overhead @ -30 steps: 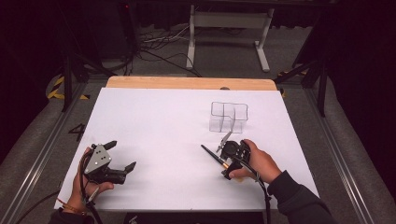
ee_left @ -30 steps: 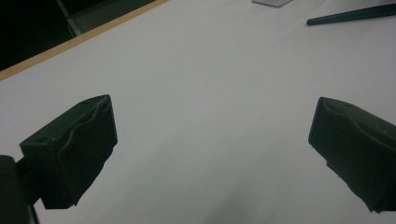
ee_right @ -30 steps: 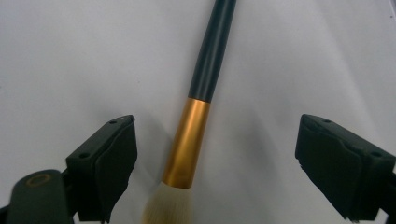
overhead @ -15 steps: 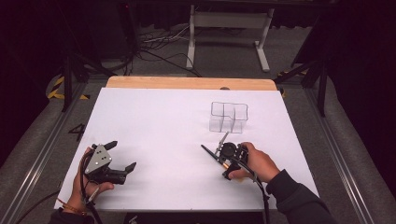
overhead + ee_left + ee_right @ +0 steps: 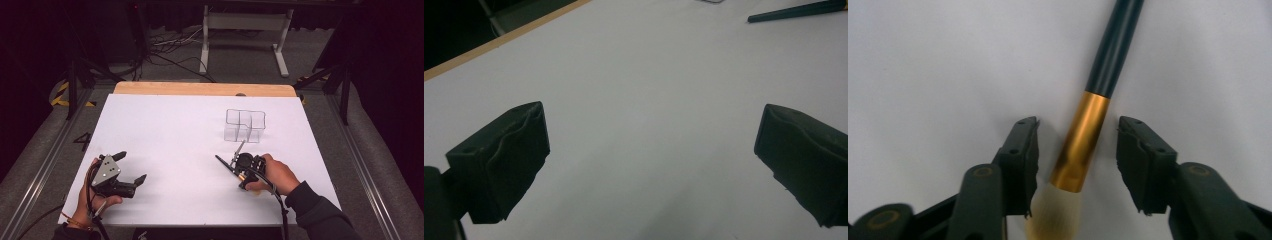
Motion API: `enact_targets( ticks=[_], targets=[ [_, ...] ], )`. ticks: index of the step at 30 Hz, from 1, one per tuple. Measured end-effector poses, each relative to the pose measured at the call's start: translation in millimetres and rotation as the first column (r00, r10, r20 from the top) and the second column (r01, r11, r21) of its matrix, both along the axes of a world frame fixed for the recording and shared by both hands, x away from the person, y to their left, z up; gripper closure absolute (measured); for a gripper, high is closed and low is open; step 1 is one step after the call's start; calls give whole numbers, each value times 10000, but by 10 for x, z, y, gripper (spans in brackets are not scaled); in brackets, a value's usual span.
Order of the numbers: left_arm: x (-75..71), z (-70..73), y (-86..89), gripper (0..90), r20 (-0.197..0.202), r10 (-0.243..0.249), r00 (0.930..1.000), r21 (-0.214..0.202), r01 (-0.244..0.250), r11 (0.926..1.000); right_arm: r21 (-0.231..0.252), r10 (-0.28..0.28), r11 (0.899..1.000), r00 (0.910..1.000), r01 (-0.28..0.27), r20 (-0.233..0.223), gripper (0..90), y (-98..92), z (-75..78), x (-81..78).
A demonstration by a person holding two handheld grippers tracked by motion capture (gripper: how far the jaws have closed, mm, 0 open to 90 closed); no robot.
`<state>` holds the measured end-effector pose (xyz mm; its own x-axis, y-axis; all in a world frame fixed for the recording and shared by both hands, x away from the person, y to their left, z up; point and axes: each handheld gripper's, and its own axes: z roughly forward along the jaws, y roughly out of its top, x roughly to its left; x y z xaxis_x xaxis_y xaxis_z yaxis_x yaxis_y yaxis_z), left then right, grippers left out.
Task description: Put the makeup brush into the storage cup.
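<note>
Two black jaws of the right gripper (image 5: 1078, 165) have just been closing around a makeup brush (image 5: 1093, 105) lying flat on the white table (image 5: 165, 125), its gold ferrule (image 5: 1080, 142) between pads that do not yet touch it; closing squarely on that ferrule, not the soft bristles, should give a firm hold. Left gripper (image 5: 131, 169) rests wide open and empty, well apart. Open table surrounds the brush, with the clear compartment organizer (image 5: 244, 125) near beyond it and the table's near edge close behind the hand.

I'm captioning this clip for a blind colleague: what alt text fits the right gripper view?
A makeup brush with a dark handle and gold ferrule lies on a white table between the right gripper's two black jaws, which have just been closing without yet touching it.
</note>
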<state>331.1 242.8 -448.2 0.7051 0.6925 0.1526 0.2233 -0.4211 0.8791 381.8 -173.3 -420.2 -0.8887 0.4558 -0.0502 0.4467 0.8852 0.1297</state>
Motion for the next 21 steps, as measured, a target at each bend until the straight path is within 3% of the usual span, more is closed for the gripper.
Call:
enact_targets(
  ticks=[9, 21],
  targets=[
    [1, -2, -2, 19, -25, -20, 10000, -4, 20, 10000, -4, 172, 9999, 9997, -172, -181, 710, 0, 9, -8],
    [2, -2, -4, 21, 20, -37, 10000, 118, 36, 9999, 62, 279, 9996, 9996, -278, -107, 777, -29, 11, -11]
  ],
)
